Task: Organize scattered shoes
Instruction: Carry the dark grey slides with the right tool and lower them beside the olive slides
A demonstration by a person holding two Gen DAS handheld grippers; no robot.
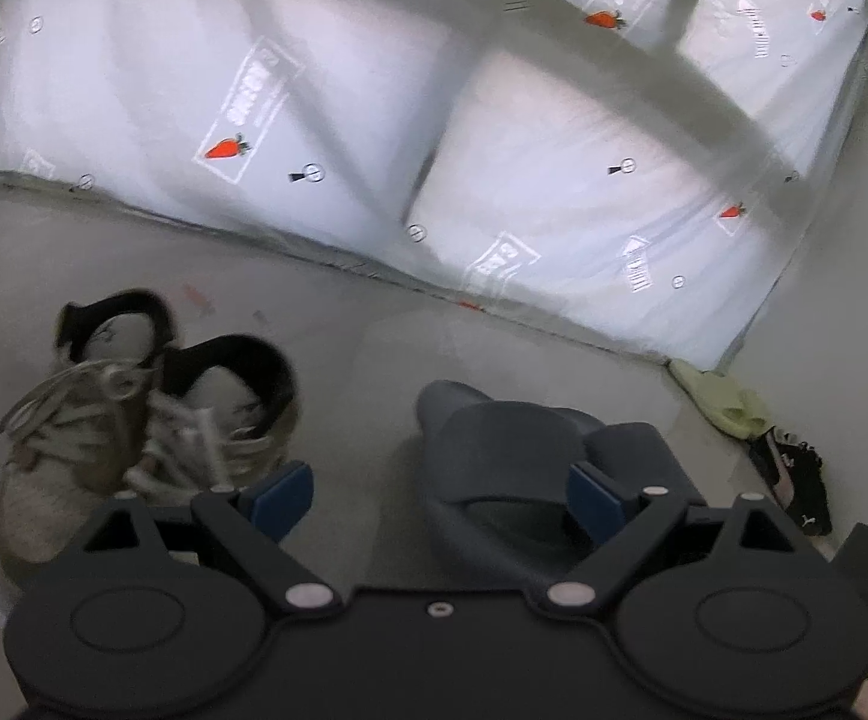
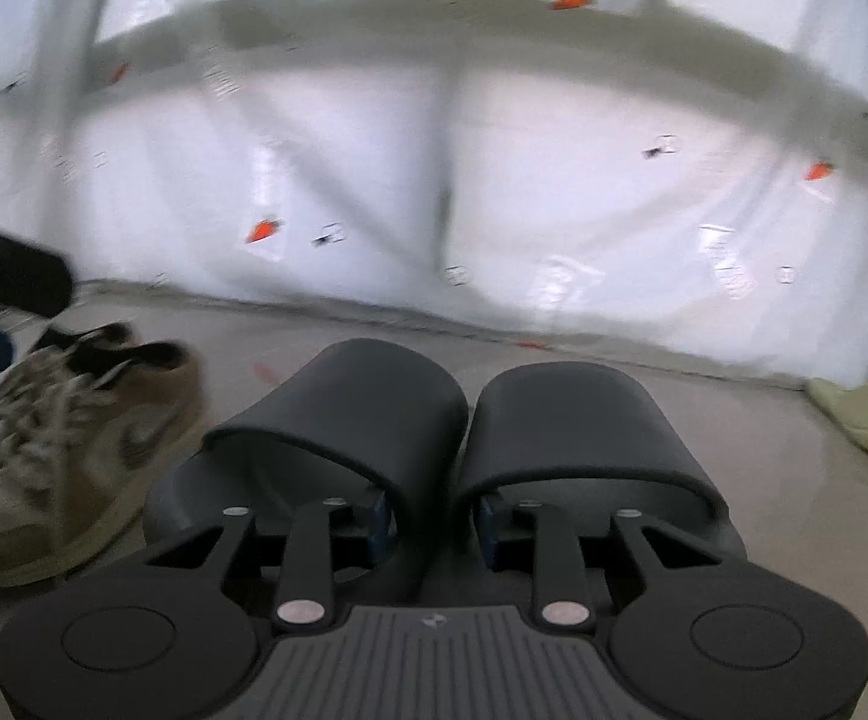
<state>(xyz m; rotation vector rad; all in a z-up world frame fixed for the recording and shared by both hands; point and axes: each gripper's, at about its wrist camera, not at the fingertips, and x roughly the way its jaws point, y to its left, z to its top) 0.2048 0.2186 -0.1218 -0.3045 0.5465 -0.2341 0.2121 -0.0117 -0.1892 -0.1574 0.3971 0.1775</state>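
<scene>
The right claw [image 2: 431,516] pinches two dark grey rubber slides [image 2: 368,420] together; the left claw [image 1: 439,495] hangs spread beside laced beige sneakers [image 1: 134,420].

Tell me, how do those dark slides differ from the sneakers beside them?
The dark slides are smooth, open-backed and laceless; the sneakers are tan and grey, closed and laced. The right gripper reaches into the slides, one finger in each; the sneakers lie untouched. Both pairs sit side by side on the floor.
</scene>
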